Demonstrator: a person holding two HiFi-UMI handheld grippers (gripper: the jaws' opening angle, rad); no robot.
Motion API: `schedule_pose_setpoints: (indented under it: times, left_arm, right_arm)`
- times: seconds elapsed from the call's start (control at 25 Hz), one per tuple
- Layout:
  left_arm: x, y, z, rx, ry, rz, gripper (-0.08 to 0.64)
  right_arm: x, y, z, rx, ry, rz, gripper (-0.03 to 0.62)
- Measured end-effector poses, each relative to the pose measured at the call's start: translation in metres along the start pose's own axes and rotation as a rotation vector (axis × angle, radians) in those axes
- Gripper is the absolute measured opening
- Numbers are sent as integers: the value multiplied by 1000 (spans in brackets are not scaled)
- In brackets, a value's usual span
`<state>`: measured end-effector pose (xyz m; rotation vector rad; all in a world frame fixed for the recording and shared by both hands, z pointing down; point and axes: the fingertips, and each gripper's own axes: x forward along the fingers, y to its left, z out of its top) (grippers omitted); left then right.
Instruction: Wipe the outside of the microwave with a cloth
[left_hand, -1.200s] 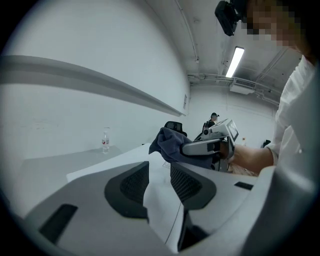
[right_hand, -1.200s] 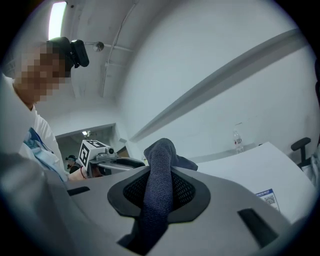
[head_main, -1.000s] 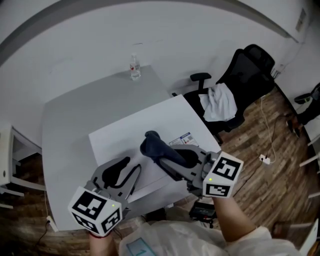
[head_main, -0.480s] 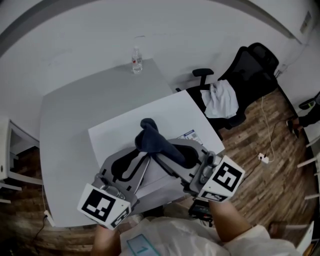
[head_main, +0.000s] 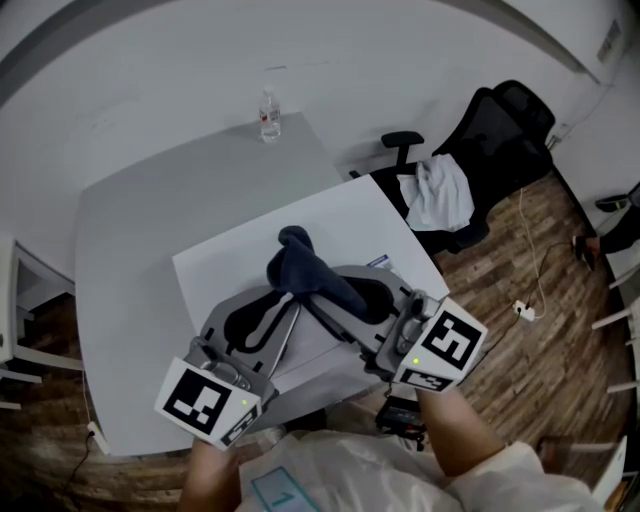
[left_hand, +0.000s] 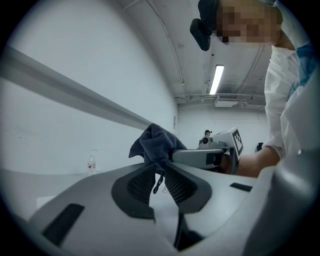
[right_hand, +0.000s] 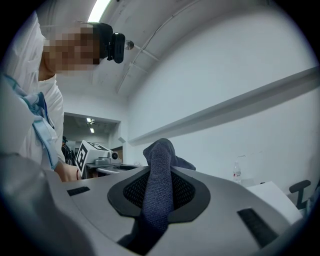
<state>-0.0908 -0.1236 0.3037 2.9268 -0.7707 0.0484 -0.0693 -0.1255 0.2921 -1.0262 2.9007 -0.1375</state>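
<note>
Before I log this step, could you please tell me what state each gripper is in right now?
Left gripper: shut on the dark cloth; its jaws have just been closing.
Right gripper: shut on the same cloth.

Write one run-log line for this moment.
left hand-held gripper: just closed on dark blue cloth | right hand-held gripper: shut on cloth

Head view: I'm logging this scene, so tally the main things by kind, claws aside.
Cloth: 2, the dark cloth and the white cloth
Plastic bottle: 1
Office chair: 1
Microwave: 1
Table: 1
Total: 6
</note>
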Motion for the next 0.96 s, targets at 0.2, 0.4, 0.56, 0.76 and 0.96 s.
schedule_pose_setpoints:
  times: [0.2, 0.4, 0.56, 0.76, 0.96]
  left_arm:
    - [1, 0, 2, 10, -10, -3, 54]
    - [3, 0, 6, 16, -16, -7, 54]
    - [1, -2, 5, 17, -19, -9, 54]
    - [0, -3, 7, 19, -25, -8, 53]
    - [0, -4, 7, 20, -26, -7, 54]
  right_arm:
    - [2, 0, 0, -13, 8, 4, 84]
    - [1, -2, 2, -5, 7, 5, 84]
    - [1, -1, 1, -7, 9, 7, 84]
    - [0, 1, 3, -12, 9, 12, 84]
    - [-1, 1, 3, -8, 6, 16, 84]
